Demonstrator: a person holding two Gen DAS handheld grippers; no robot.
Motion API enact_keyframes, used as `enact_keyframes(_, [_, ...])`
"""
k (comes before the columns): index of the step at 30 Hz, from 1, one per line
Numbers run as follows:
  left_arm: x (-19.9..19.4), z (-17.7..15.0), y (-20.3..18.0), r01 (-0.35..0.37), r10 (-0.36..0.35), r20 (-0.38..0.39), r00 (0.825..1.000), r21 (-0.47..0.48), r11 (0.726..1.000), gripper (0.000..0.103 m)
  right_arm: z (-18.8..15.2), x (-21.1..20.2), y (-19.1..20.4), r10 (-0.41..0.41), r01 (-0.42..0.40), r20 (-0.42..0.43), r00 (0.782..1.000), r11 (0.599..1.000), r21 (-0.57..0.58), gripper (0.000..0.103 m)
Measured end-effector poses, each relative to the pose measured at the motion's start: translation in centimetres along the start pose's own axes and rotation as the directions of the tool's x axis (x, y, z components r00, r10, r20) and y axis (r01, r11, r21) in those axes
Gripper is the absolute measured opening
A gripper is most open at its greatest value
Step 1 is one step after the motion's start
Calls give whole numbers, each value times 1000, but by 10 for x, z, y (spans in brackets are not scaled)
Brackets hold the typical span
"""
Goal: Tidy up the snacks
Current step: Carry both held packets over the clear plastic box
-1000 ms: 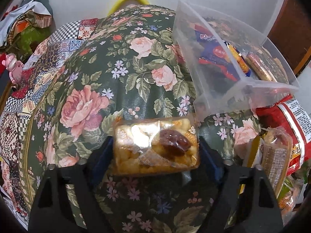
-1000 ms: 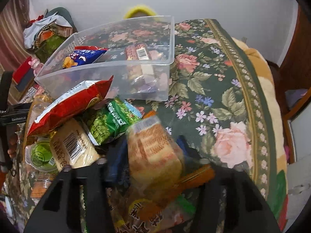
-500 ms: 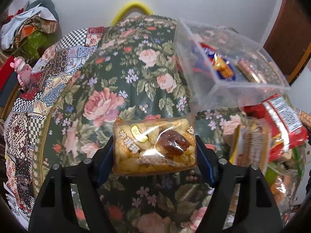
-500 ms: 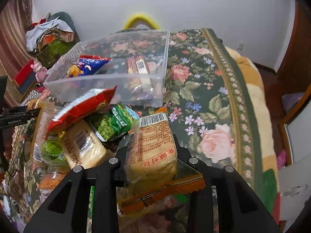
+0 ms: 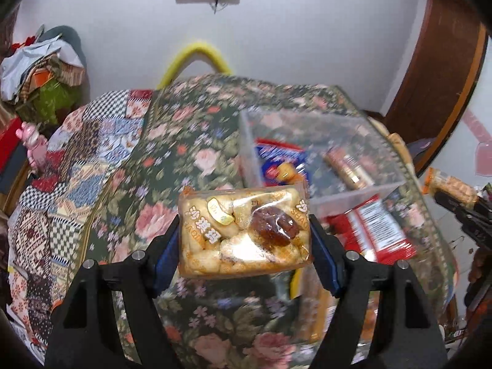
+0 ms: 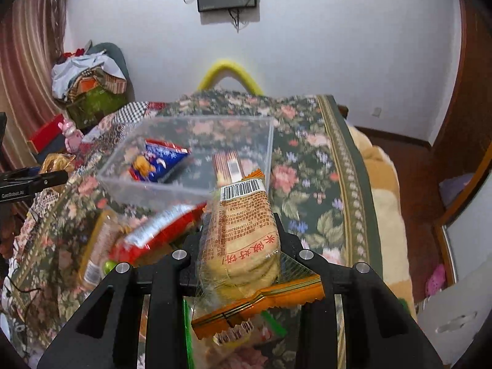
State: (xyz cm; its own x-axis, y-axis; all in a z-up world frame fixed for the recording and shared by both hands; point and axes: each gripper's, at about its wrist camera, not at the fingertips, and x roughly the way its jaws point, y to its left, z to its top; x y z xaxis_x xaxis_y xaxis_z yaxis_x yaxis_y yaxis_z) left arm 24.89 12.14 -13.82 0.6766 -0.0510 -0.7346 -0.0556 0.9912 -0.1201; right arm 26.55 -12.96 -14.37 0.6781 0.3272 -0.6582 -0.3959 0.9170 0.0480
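My left gripper (image 5: 244, 236) is shut on a clear pack of puffed rice cake with a date (image 5: 243, 230), held above the floral cloth. My right gripper (image 6: 241, 240) is shut on a long orange-edged pack of rice crackers (image 6: 243, 240), held above the snack pile. A clear plastic bin (image 6: 196, 147) lies ahead with a blue snack bag (image 6: 156, 163) and a striped biscuit pack (image 6: 229, 166) inside. The bin also shows in the left wrist view (image 5: 326, 156), to the right of my held pack.
A red snack bag (image 6: 156, 233) and other loose packs (image 6: 98, 246) lie in front of the bin on the flowered table cloth (image 6: 310, 166). A pile of bags (image 6: 89, 86) stands at the far left. A yellow chair back (image 6: 229, 72) rises behind the table.
Both grippers have risen with their packs and now sit higher above the table. The right gripper lifted its cracker pack out of the snack pile.
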Motion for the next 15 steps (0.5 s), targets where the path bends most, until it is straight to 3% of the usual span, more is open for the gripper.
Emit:
enact_keyframes(6, [-2,18,-27,30,-31,30,999,38,999,75,13,5,11,21,-20,30,999,1000,-10,30])
enact_keyframes(15, [29,36,-58,66,-67,7,998,79,995,75,31,30,19,42,-41,32,999,999,-36,30])
